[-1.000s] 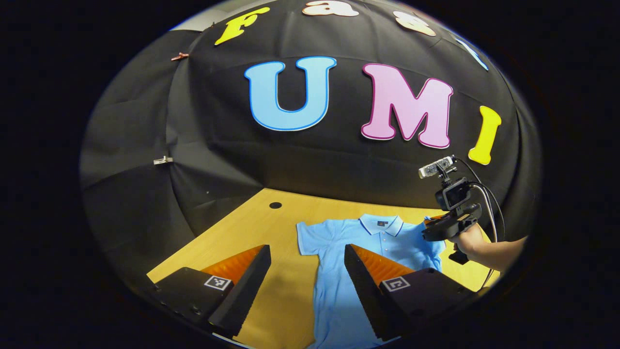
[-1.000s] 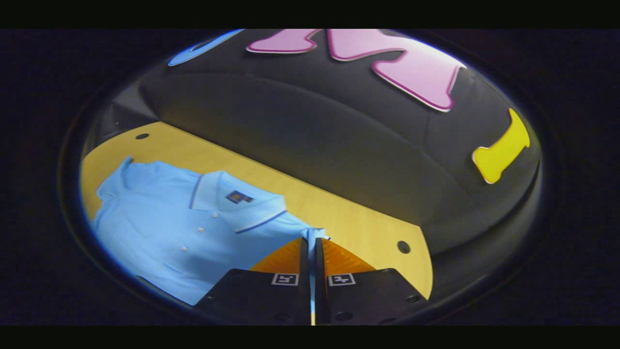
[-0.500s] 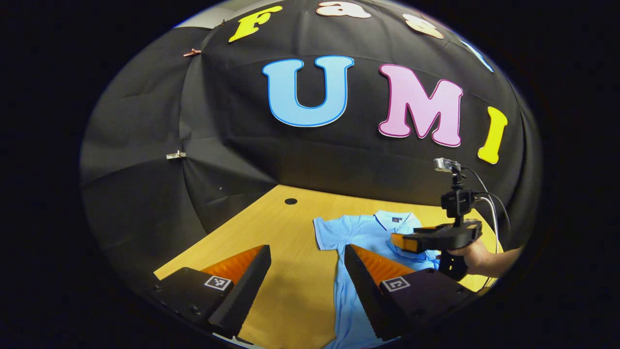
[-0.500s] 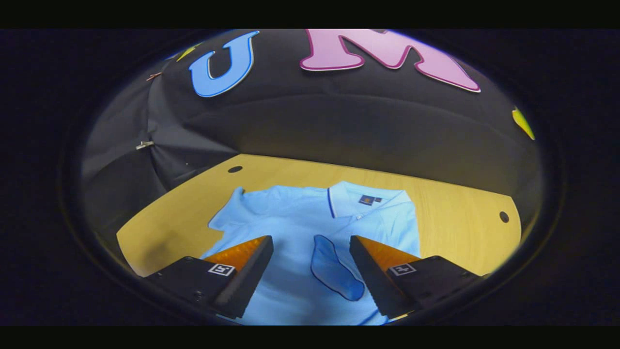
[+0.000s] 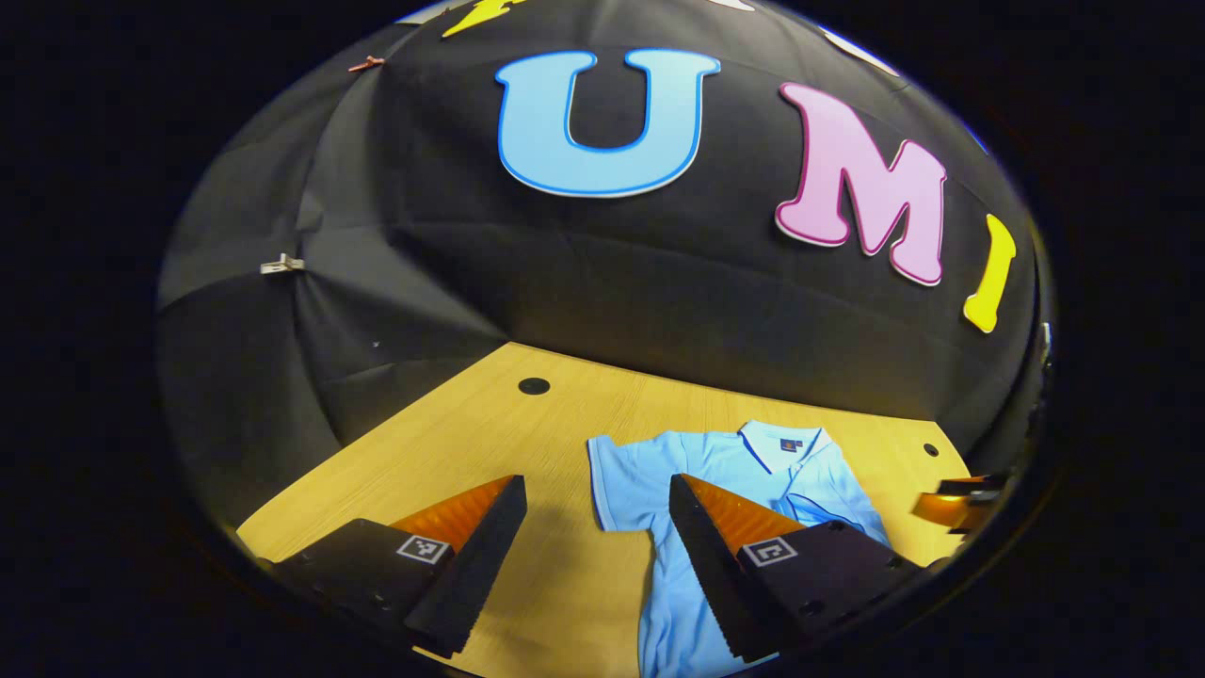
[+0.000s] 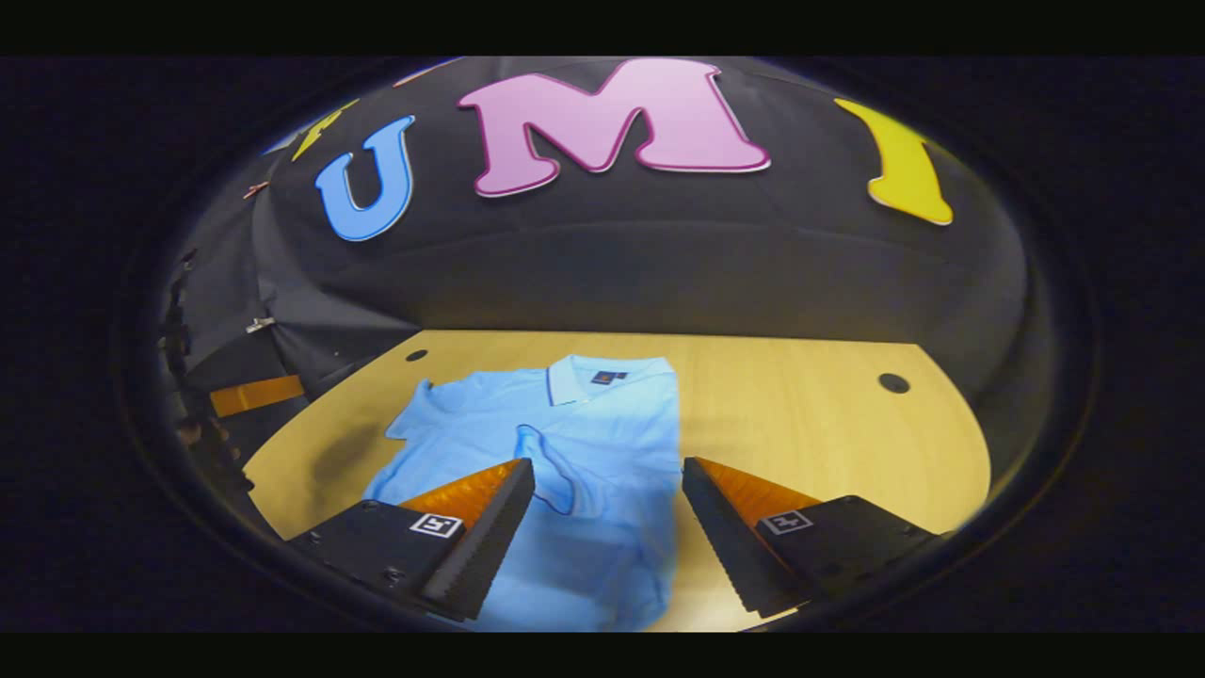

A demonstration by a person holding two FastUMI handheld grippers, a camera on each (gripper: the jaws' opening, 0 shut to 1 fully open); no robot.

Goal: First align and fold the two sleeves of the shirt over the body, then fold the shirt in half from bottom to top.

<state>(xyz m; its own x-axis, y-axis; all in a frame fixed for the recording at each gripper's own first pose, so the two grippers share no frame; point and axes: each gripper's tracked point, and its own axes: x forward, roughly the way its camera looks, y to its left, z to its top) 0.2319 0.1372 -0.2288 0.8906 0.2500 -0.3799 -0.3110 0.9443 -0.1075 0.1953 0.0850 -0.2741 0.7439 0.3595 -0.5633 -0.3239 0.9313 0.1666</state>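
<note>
One sleeve down so far: the light blue polo shirt [image 6: 602, 443] lies flat on the wooden table [image 6: 810, 414], collar toward 12 o'clock, and its right sleeve [image 6: 546, 466] is already folded in over the chest. The left sleeve [image 6: 409, 419] sticks out flat at about 10 o'clock in the right gripper view.

Right gripper [image 6: 607, 513] has its fingers spread wide with nothing between them, sitting above the lower half of the shirt, not touching it as far as I can see.

Left gripper [image 5: 598, 532] is spread just as wide and holding nothing. In the left gripper view the spread sleeve [image 5: 617, 480] sits right between its fingers, with bare table under the left finger and the shirt body running behind the right finger toward 6 o'clock. Can't tell how high it is above the cloth.
</note>
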